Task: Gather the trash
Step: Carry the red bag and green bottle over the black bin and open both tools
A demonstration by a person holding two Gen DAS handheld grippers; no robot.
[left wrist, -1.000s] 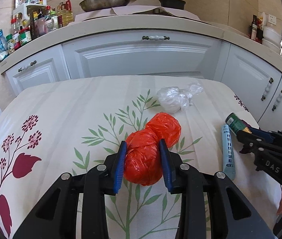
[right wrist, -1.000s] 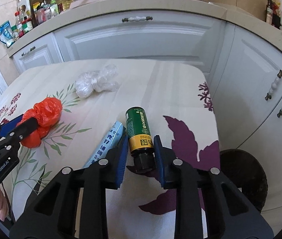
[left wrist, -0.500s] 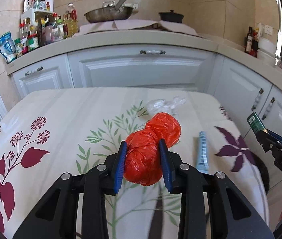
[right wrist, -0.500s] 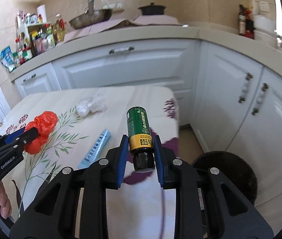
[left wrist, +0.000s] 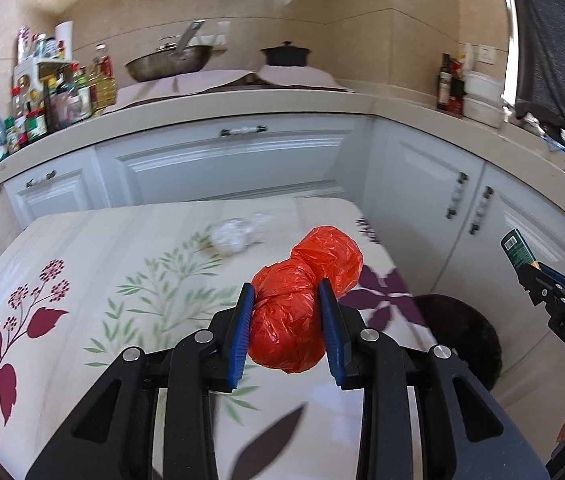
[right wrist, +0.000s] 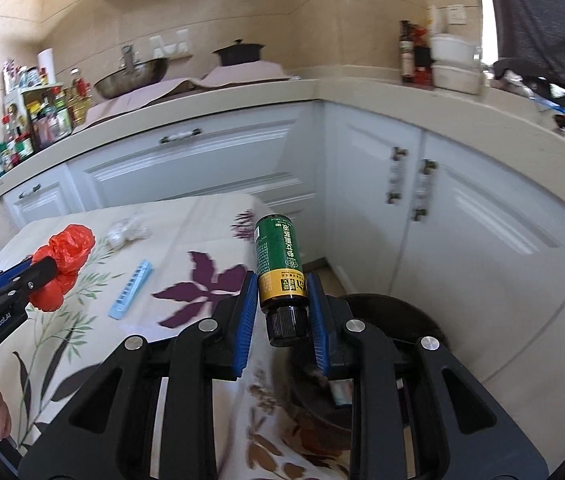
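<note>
one floral tablecloth [left wrist: 82, 264] beside white cabinets [left wrist: 226, 168]

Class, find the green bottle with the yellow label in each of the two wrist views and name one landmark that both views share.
Left wrist view: the green bottle shows at the far right edge, only its end sticking out of the right claw.
Right wrist view: it sits at the centre, cap toward the camera, clamped in that claw.
Shared landmark: the red plastic bag held in the left claw.
</note>
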